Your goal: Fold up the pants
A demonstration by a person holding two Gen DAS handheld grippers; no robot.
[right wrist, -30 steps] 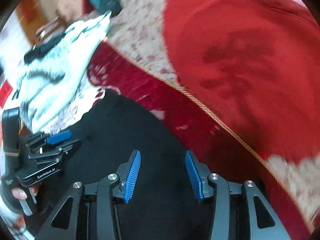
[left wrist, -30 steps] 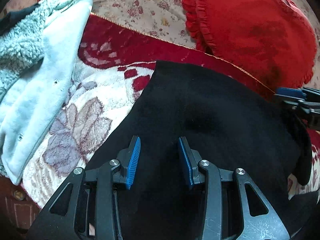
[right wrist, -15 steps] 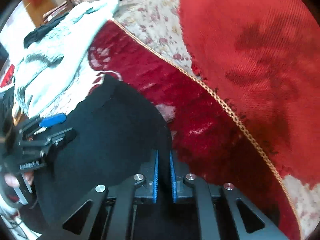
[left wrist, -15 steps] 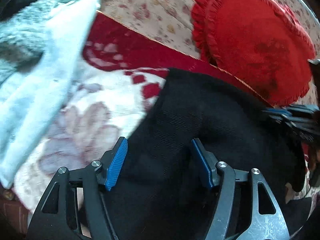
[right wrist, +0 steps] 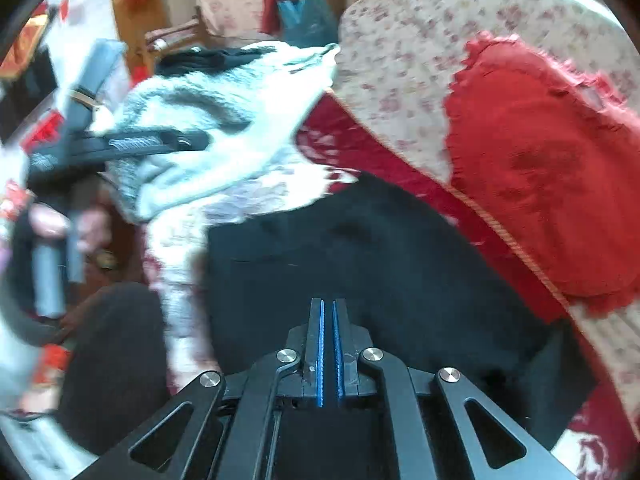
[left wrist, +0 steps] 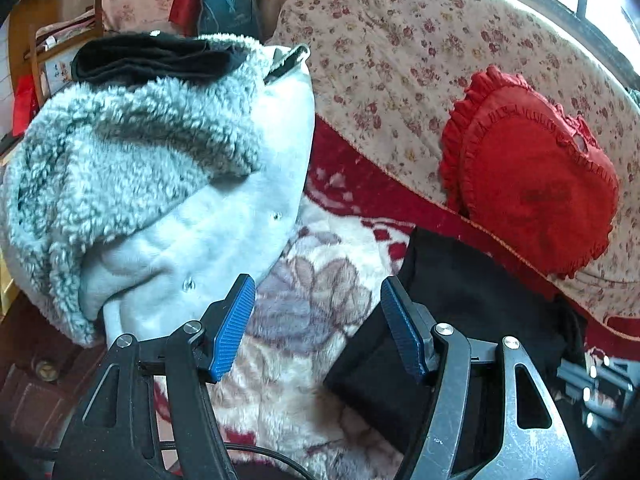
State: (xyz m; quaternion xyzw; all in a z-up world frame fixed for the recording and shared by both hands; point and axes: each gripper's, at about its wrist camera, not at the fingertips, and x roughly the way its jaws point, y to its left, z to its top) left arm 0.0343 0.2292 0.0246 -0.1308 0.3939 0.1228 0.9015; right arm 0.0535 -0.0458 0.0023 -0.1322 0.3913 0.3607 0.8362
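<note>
The black pants [left wrist: 472, 312] lie folded on the red and white floral blanket [left wrist: 320, 320]. They also fill the middle of the right wrist view [right wrist: 380, 264]. My left gripper [left wrist: 318, 324] is open and empty, raised over the blanket at the pants' left edge. My right gripper [right wrist: 328, 312] has its jaws pressed together over the pants; whether cloth is pinched between them is hidden. The left gripper's body [right wrist: 120, 144] shows blurred in the right wrist view.
A pale blue fleece-lined coat [left wrist: 160, 200] lies piled to the left, with a dark garment [left wrist: 152, 60] on top. A red heart-shaped cushion [left wrist: 532, 184] leans on the floral sofa back [left wrist: 400, 60] to the right.
My left gripper has opened wider and pulled back left off the pants. My right gripper closed half a second ago and has drawn back and up, jaws still together.
</note>
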